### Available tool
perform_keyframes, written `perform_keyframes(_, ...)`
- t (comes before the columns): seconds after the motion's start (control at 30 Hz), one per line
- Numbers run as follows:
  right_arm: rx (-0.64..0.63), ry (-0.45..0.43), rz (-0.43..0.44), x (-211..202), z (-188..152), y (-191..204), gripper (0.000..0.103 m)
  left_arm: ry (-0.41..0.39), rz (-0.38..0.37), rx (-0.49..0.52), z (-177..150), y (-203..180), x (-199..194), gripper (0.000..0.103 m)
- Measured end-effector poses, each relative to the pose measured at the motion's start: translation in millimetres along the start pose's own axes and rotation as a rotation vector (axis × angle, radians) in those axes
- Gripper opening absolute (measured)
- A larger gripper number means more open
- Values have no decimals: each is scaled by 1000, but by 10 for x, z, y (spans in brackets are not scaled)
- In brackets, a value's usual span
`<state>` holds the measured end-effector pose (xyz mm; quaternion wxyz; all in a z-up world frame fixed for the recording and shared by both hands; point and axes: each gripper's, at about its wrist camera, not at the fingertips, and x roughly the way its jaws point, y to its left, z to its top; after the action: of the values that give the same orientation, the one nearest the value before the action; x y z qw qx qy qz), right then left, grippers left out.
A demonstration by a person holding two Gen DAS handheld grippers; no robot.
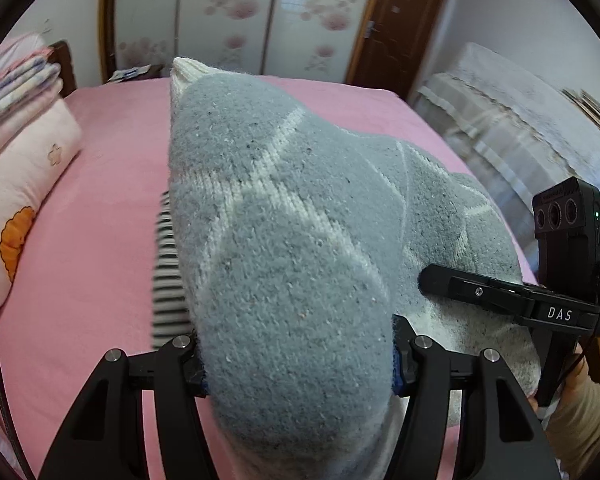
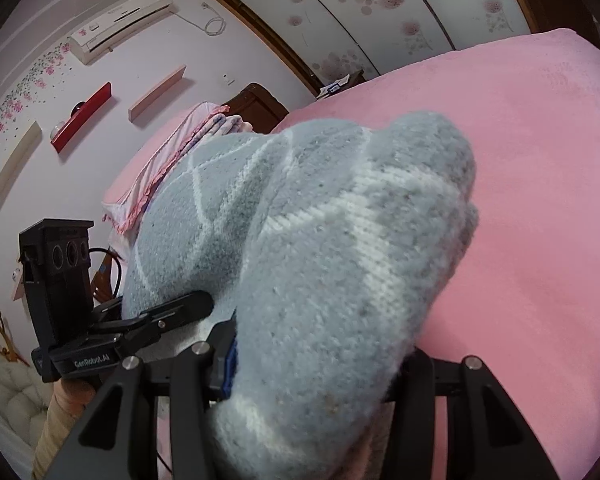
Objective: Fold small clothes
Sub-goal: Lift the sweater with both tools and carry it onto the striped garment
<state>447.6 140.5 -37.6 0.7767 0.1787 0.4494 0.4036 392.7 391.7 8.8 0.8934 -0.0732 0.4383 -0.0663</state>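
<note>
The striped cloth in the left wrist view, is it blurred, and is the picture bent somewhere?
Left wrist view: the striped cloth beside the grey sock is smeared, while the sock's knit is sharp; the door frame bows from fisheye distortion. Right wrist view: the pink bed edge curves, and the sock is evenly lit, without glare.

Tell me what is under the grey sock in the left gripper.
Beneath the grey sock, a black-and-white striped cloth pokes out at its left edge, lying on the pink bed cover. The sock hides the rest of that cloth.

"DAS" on the right tool (image 1: 428, 280); "GenRobot.AI" on the left tool (image 2: 204, 304)
</note>
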Motion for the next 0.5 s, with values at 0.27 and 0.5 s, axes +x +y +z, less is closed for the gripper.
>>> perform_keyframes(0.27, 82, 30, -37, 1365, 221, -206, 48, 49, 6, -85, 118, 1098, 963, 61)
perform_keyframes(0.5, 160, 50, -72, 1969, 162, -613, 48, 95, -11, -121, 56, 1520, 1708, 61)
